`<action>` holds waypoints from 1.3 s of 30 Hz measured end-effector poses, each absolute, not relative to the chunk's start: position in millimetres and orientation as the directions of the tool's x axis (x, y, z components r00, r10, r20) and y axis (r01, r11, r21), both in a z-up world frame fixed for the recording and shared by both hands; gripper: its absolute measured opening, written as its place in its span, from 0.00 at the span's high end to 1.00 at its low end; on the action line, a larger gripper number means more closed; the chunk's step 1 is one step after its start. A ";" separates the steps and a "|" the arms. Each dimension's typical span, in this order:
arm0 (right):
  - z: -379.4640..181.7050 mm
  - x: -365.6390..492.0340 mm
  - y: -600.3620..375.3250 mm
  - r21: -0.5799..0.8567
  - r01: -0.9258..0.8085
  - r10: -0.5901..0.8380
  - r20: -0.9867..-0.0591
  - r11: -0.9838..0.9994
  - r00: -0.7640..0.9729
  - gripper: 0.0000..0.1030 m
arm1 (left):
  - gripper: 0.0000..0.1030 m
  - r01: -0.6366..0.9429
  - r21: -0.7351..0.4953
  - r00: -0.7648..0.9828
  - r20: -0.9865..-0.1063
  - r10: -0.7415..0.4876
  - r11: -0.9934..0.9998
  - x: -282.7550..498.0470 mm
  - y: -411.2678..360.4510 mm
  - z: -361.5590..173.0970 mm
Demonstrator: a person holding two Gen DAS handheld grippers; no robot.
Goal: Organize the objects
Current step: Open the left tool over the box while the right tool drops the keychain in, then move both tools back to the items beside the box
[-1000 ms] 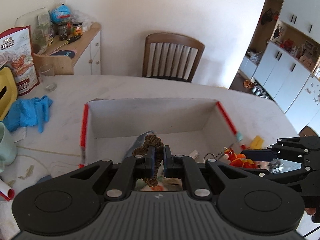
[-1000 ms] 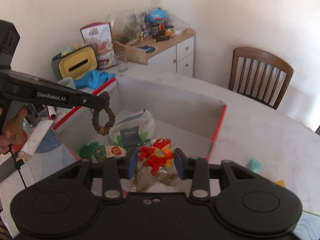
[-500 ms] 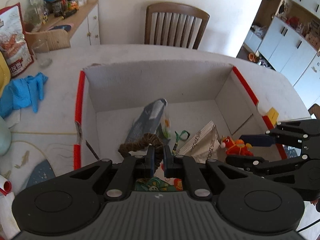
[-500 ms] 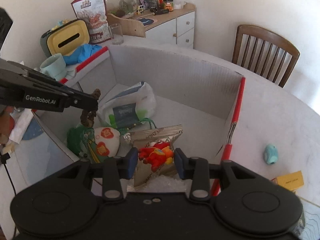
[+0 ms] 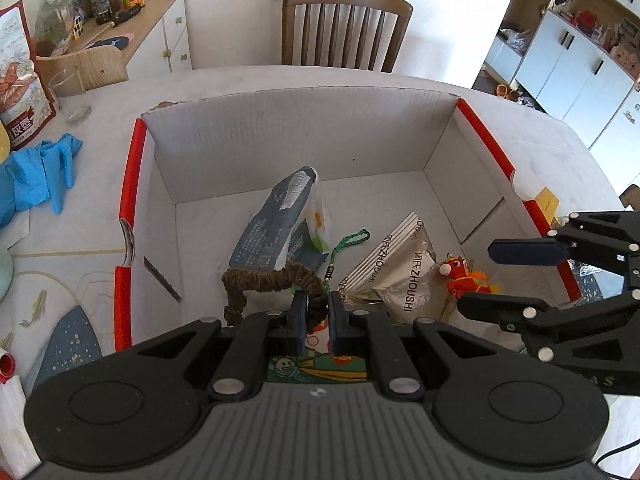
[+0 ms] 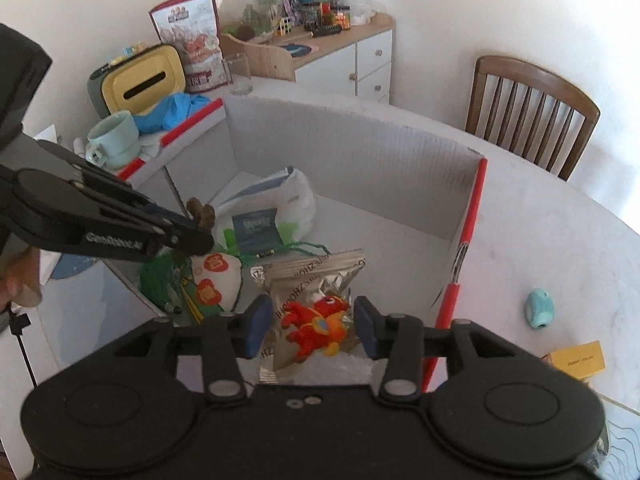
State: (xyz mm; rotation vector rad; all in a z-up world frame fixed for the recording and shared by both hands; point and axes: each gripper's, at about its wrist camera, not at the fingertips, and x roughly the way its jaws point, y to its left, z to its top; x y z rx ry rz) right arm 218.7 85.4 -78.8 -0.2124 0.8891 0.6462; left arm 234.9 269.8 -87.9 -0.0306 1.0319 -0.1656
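Left claw: jaws pinched nearly together on a brown braided fabric loop, which arches out to the left just above the box floor. Right claw: jaws part-open and just been widening, the red and orange plush dragon toy lying between the pads with a gap on each side (neither pad presses it); the toy rests on a silver foil snack packet printed "ZHOUSHI". Contents of the white corrugated cardboard box with red edge strips, near to far: a green and white printed pouch with red seals under the left claw, a green braided cord between the packets, the foil packet toward the right wall, then a grey-blue and white plastic bag leaning upright near the middle; the far half of the box floor is bare. White marble-look surface around the box: a yellow card and a small pale-blue rounded object right of the box, well apart from it; crumpled blue gloves and a pale-green mug left of it; a clear drinking glass and a red-and-white printed snack bag farther back. Beyond the surface: a brown wooden slat-back chair and a white cabinet with a wooden top (cluttered with jars and small items).
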 end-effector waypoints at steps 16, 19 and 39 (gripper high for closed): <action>-49.1 194.9 68.3 0.110 -0.607 0.480 -0.726 0.787 0.492 0.44 | 0.85 0.136 -0.092 0.539 -0.829 -0.152 0.986 213.8 251.9 -67.8; -42.6 190.1 61.2 0.118 -0.600 0.487 -0.714 0.791 0.502 0.42 | 0.81 0.139 -0.089 0.554 -0.818 -0.152 0.986 207.4 248.3 -60.9; 3.9 146.8 -5.4 0.097 -0.543 0.464 -0.656 0.834 0.596 0.30 | 0.33 0.208 -0.113 0.643 -0.732 -0.223 0.972 174.5 183.3 -15.7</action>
